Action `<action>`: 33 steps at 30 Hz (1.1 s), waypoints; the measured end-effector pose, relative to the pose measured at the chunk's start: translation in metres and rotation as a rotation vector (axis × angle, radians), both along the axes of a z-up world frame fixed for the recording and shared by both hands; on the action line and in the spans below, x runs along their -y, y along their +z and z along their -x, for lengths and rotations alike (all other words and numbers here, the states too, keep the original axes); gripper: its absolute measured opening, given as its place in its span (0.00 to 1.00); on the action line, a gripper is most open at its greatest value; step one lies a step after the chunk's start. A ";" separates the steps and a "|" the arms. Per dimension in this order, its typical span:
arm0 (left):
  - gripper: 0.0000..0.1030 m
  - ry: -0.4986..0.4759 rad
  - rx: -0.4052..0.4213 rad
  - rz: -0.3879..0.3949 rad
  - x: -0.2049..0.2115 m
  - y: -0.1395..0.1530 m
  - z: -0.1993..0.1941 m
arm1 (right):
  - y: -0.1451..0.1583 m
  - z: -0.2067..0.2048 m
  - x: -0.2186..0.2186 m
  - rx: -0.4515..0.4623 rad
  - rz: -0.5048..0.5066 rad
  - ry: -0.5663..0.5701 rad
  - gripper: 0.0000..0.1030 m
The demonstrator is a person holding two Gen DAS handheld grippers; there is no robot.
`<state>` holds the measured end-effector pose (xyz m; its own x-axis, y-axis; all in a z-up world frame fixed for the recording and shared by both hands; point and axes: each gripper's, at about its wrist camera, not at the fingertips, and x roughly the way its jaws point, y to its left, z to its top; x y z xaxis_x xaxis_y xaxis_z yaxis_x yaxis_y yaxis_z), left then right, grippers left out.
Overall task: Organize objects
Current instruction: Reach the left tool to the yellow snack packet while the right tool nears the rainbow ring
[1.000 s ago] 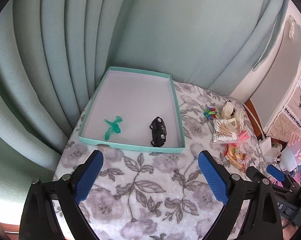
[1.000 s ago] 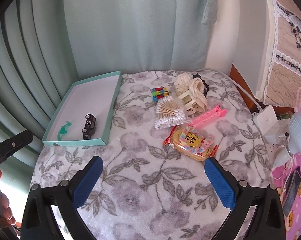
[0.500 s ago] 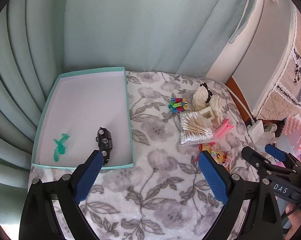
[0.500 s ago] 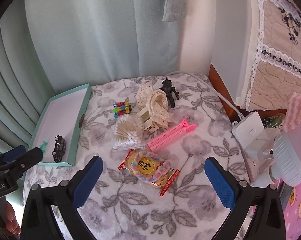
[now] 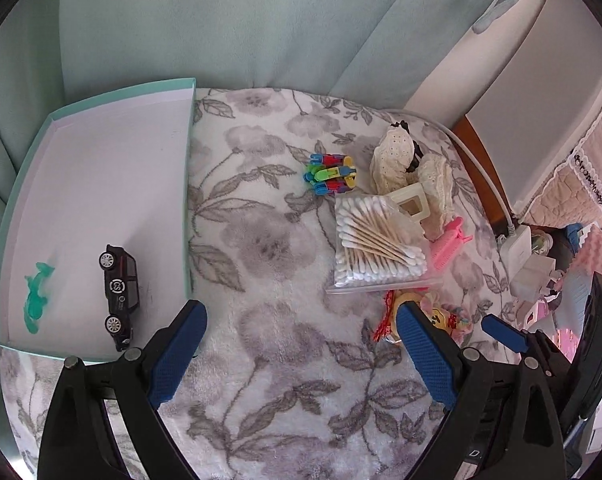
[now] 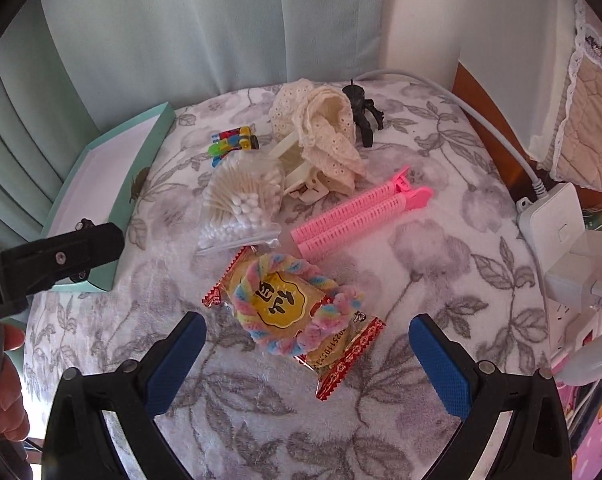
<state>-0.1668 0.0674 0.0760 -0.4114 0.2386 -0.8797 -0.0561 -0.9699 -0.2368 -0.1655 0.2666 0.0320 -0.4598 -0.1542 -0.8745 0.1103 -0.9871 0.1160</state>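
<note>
Both grippers are spread wide and hold nothing. Left gripper [image 5: 301, 344] hangs by the box [image 5: 189, 184], where the car [image 5: 119, 290] already sits. Right gripper [image 6: 307, 354] hangs over the snack [image 6: 289, 308], maybe to grab it next.

Fuzzy cloth cover [image 6: 421, 264], glossy snack wrapper [image 6: 333, 356], matt (perhaps cardboard) tray [image 5: 101, 184]

Pale green curtains [image 6: 181, 32] hang behind the floral cloth [image 6: 421, 248]; a white power strip [image 6: 557, 216] sits beside it.
</note>
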 end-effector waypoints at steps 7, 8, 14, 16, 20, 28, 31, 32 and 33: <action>0.93 -0.022 0.027 -0.028 -0.009 -0.011 0.024 | -0.009 0.007 0.002 -0.009 -0.001 0.011 1.00; 0.93 -0.025 0.028 -0.028 -0.011 -0.013 0.026 | -0.008 0.008 0.002 -0.015 -0.007 0.016 1.00; 0.93 -0.036 0.040 -0.028 -0.023 -0.021 0.037 | 0.001 0.009 -0.006 -0.048 -0.015 0.019 0.96; 0.93 -0.032 0.046 -0.030 -0.025 -0.024 0.036 | 0.002 0.010 -0.008 -0.052 -0.016 0.018 0.93; 0.93 -0.022 0.046 -0.025 -0.025 -0.027 0.029 | 0.003 0.010 -0.014 -0.048 -0.010 0.014 0.87; 0.93 0.027 0.060 -0.007 -0.013 -0.031 0.020 | 0.001 0.005 -0.009 -0.045 0.025 0.030 0.77; 0.93 0.027 0.055 -0.001 -0.012 -0.029 0.016 | -0.004 0.004 -0.012 -0.033 0.057 0.019 0.71; 0.93 0.025 0.054 0.002 -0.012 -0.029 0.015 | -0.004 0.003 -0.013 -0.034 0.066 0.012 0.68; 0.93 0.023 0.055 0.006 -0.013 -0.029 0.014 | -0.004 0.002 -0.014 -0.035 0.074 0.007 0.66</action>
